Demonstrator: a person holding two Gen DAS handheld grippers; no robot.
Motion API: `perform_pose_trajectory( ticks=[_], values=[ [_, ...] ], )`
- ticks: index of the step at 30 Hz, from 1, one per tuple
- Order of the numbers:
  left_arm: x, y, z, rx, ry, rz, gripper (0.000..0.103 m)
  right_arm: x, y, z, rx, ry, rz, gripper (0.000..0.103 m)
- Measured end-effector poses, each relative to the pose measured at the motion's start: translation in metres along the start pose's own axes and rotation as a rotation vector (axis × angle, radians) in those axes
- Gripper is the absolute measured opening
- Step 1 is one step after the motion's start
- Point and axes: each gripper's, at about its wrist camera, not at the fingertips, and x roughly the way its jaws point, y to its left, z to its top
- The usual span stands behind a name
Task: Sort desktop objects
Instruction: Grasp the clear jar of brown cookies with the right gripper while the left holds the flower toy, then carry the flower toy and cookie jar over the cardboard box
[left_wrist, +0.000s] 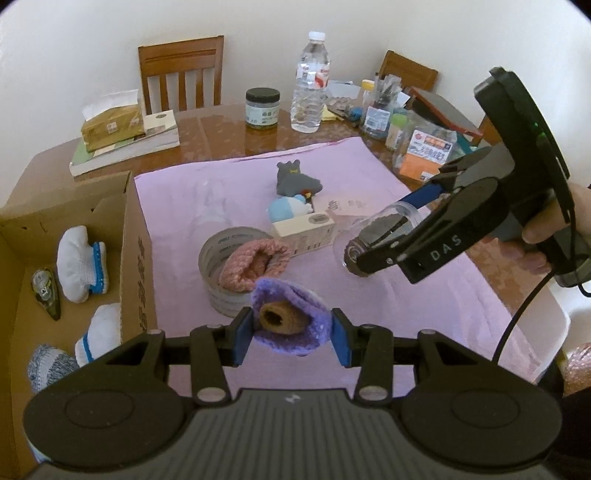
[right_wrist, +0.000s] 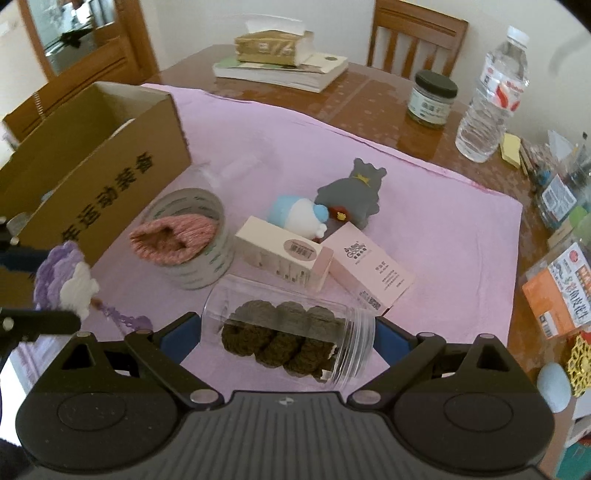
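Observation:
My left gripper (left_wrist: 291, 330) is shut on a purple knitted piece (left_wrist: 291, 321) with a brown knitted core, held above the pink cloth (left_wrist: 369, 306). It also shows in the right wrist view (right_wrist: 64, 280). My right gripper (right_wrist: 286, 345) is shut on a clear plastic jar (right_wrist: 288, 332) lying sideways with dark knitted pieces inside; it also shows in the left wrist view (left_wrist: 373, 236). A tape roll (right_wrist: 195, 240) holds a pink knitted piece (right_wrist: 171, 238). Two pink boxes (right_wrist: 284, 254), a blue-white toy (right_wrist: 299, 214) and a grey bear (right_wrist: 354, 192) lie mid-cloth.
An open cardboard box (left_wrist: 136, 236) at left holds white knitted pieces (left_wrist: 81, 264) and a tape dispenser (left_wrist: 46, 291). At the back stand a water bottle (left_wrist: 310, 85), a dark-lidded jar (left_wrist: 262, 109), a tissue box on books (left_wrist: 114, 125) and clutter at right (left_wrist: 424, 147).

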Motion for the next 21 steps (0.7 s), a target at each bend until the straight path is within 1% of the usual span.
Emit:
perform_pose_trajectory(
  ticks=[4,10,18,21],
  values=[
    [-0.012,-0.004,0.003,-0.009,-0.008,-0.002,0.043,-0.017,0.007,-0.002,-0.04,-0.014,0.028,0.1],
    [-0.035,-0.011,0.006,-0.022,-0.048,0.014,0.043,-0.041,0.018,-0.001,-0.07,-0.071,0.076,0.1],
    [-0.062,-0.008,0.011,-0.076,-0.083,0.065,0.043,-0.056,0.035,0.01,-0.153,-0.112,0.152,0.1],
    [-0.072,-0.003,0.012,-0.078,-0.093,0.077,0.043,-0.058,0.044,0.016,-0.175,-0.123,0.166,0.1]
  ],
)
